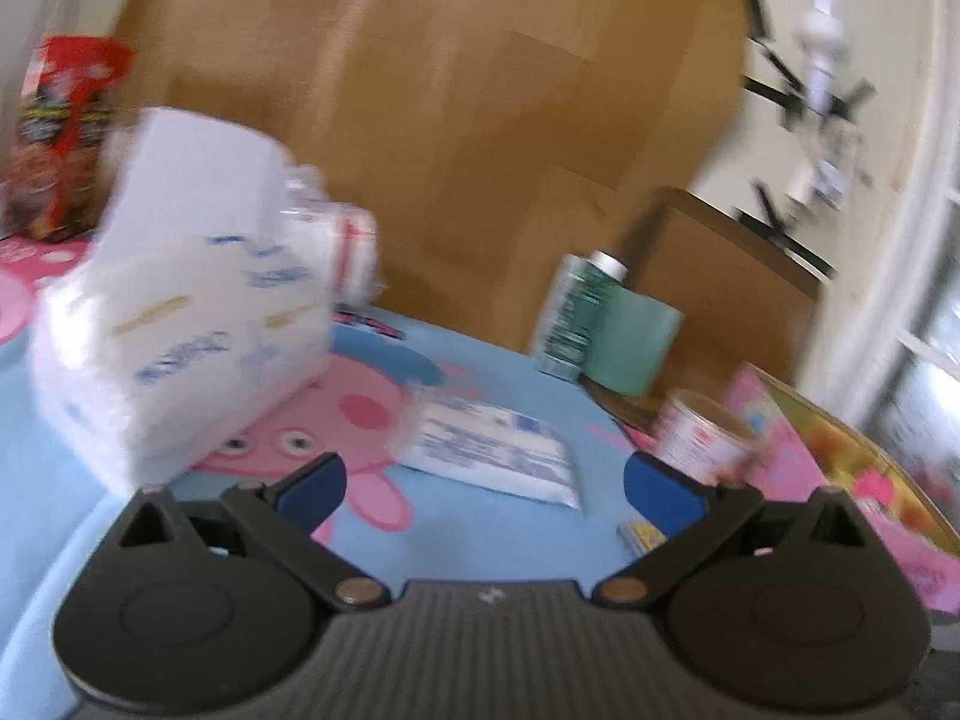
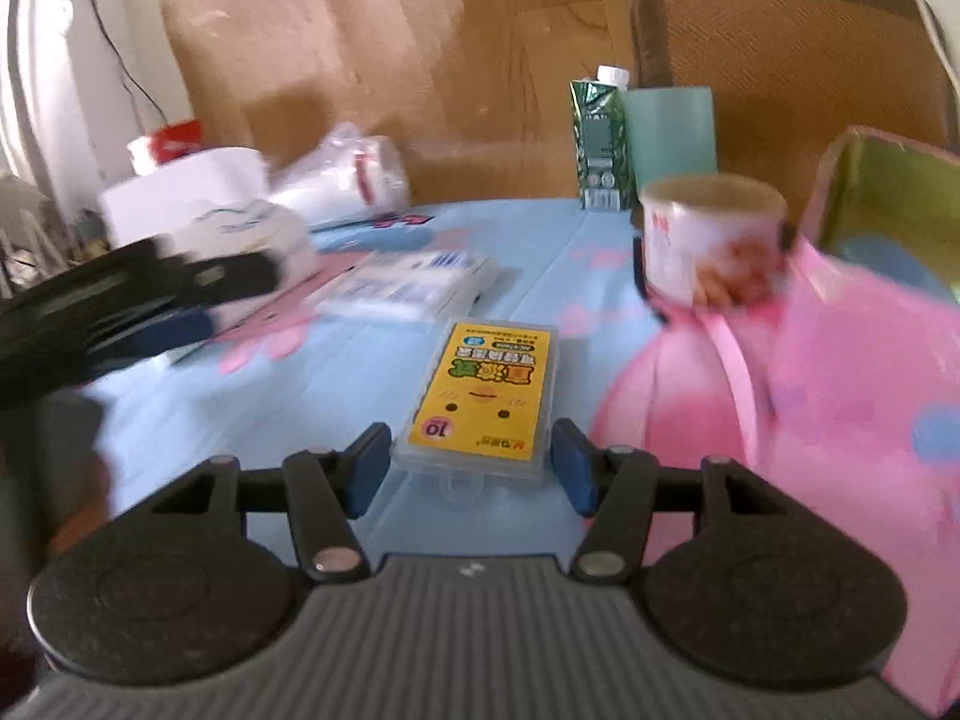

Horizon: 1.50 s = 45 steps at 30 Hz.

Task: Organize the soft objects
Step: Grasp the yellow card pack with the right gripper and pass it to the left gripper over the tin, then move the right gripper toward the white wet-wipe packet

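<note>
Right wrist view: right gripper [image 2: 471, 468] spread around yellow pack [image 2: 480, 399], untouched; best closed squarely on its sides. Left gripper [image 1: 483, 483] spread, empty.

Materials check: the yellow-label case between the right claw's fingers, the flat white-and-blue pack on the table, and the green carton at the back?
Yellow-label case: looks like clear hard plastic, glossy; see-through rim and moulded tab show. White-and-blue pack: probably soft plastic film over tissues; limp, slightly shiny, though blurred. Green carton: seems coated paperboard with a white plastic cap; folded edges.
</note>
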{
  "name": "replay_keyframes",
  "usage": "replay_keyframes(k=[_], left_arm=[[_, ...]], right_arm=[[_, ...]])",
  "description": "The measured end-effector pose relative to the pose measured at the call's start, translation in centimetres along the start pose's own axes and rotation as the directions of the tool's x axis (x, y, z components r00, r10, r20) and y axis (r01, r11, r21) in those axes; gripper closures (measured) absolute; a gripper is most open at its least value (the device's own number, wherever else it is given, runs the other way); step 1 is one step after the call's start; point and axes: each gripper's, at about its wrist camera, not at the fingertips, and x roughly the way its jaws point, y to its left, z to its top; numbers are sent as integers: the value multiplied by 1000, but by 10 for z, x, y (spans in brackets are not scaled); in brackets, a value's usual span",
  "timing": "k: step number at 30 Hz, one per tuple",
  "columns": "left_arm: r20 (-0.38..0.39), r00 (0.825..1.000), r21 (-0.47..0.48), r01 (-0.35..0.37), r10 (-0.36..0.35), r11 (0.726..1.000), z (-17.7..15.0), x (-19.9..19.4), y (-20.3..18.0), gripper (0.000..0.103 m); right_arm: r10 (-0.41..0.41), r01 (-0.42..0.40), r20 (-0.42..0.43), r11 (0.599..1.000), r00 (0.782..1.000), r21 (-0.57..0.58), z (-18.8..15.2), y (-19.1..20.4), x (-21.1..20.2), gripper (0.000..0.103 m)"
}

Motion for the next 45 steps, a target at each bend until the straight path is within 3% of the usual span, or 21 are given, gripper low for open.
replay_keyframes(k=[2, 3, 6, 10, 13, 16, 20, 23, 26, 27, 29, 31, 32, 34, 37, 41, 45], left_arm=[[-59, 997, 8, 50, -50, 999, -2, 1, -7, 9], [-98, 990, -31, 94, -97, 995, -6, 0, -9, 10], [-211, 936, -184, 244, -281, 952, -20, 3, -23, 21], [-325, 875, -196, 308, -358, 931, -26, 17, -56, 51], [-345, 875, -147, 306, -339, 941, -23, 25, -81, 57], [-318, 858, -133, 380, -403, 915, -10, 26, -107, 58], [-294, 856, -9, 443, -426, 896, 9, 34, -155, 58], [-303, 849, 55, 470, -434, 881, 15, 58, -194, 57], [-320, 849, 90, 469, -421, 878, 14, 87, -226, 54], [-314, 862, 106, 449, -399, 887, 14, 99, -235, 51], [-292, 894, 143, 392, -340, 909, 15, 121, -251, 25], [-278, 924, 182, 320, -264, 930, 14, 139, -259, 25], [-284, 927, 186, 304, -245, 934, 12, 146, -260, 25], [-289, 922, 167, 313, -257, 935, 8, 149, -257, 25], [-272, 927, 161, 309, -259, 937, 0, 142, -251, 24], [-208, 938, 136, 308, -277, 942, 2, 118, -232, 21], [-121, 960, 133, 267, -252, 954, 11, 85, -197, 19]], right_arm=[[11, -12, 24, 1000, 1000, 18, -13, -1, -18, 42], [18, -19, 27, 999, 999, 40, -18, -2, -24, 42], [37, -42, 56, 995, 998, 92, -28, -9, -37, 42], [71, -84, 92, 986, 993, 143, -30, -15, -39, 42], [54, -72, 136, 988, 989, 134, -30, -18, -48, 42], [15, -43, 228, 992, 974, 122, -27, -26, -67, 42], [-77, 48, 384, 995, 920, 86, -19, -39, -96, 42], [-167, 138, 443, 986, 881, 97, -10, -57, -102, 42], [-244, 204, 454, 969, 857, 136, 2, -86, -97, 42], [-271, 226, 449, 962, 852, 151, 7, -94, -92, 42], [-330, 279, 442, 943, 834, 179, 17, -111, -81, 41], [-407, 351, 412, 913, 815, 207, 26, -125, -62, 40], [-431, 370, 386, 901, 815, 224, 28, -132, -54, 40], [-425, 358, 334, 901, 841, 245, 28, -143, -49, 39], [-435, 374, 388, 900, 813, 225, 24, -136, -56, 35], [-412, 368, 398, 911, 820, 186, 19, -130, -57, 35], [-422, 381, 423, 906, 802, 183, 17, -125, -62, 36]])
